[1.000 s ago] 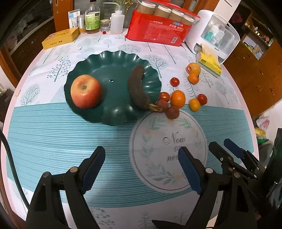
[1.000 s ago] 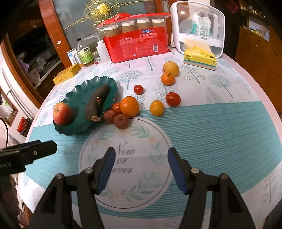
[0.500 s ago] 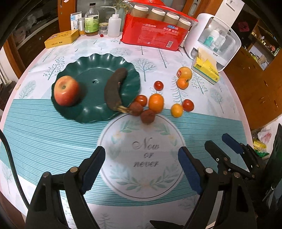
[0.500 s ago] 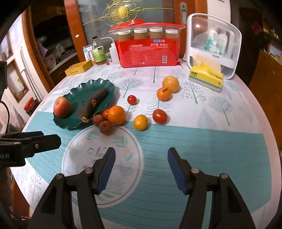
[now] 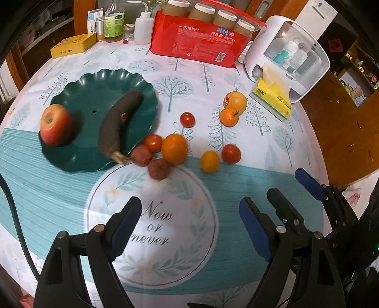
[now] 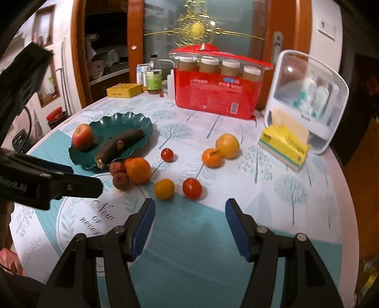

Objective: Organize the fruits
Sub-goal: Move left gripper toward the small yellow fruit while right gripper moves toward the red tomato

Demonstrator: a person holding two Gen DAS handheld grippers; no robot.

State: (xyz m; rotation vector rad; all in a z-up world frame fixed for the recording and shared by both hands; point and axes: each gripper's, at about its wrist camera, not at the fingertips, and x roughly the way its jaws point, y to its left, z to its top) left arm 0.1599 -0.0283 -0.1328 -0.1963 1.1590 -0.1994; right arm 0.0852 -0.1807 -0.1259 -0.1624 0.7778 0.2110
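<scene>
Both grippers released, nothing held: left gripper (image 5: 189, 220) hovers over the "Now or never" circle print on the surface (image 5: 236, 189), jaws wide apart; right gripper (image 6: 189, 222) hovers over the teal band, jaws also wide, just short of the yellow-orange small round fruit (image 6: 164, 188) and the red tomato (image 6: 192, 188) beside it. Dark green scalloped plastic plate (image 5: 94, 94) sits left on the surface, holding a red apple (image 5: 55, 124) at its left rim and a blackened overripe banana (image 5: 118, 123) lying diagonally, stem end poking over the near rim. Cluster just off the plate's right edge: 2 brownish-red lychees (image 5: 141, 155), a small red tomato (image 5: 153, 142), a large orange (image 5: 174, 148), all touching or nearly. Lone cherry tomato (image 5: 187, 119) behind the cluster, apart from it. Further right, a small orange tangerine (image 5: 228, 116) touches a pale orange-yellow round fruit with a sticker (image 5: 235, 100). Back of the surface: red pack of paper cups (image 5: 199, 40), white storage box with clear front (image 5: 286, 56), yellow tissue pack (image 5: 272, 97), yellow tin (image 5: 73, 45), bottles (image 5: 113, 21). 9 fruits outside the plate, 2 in it.
</scene>
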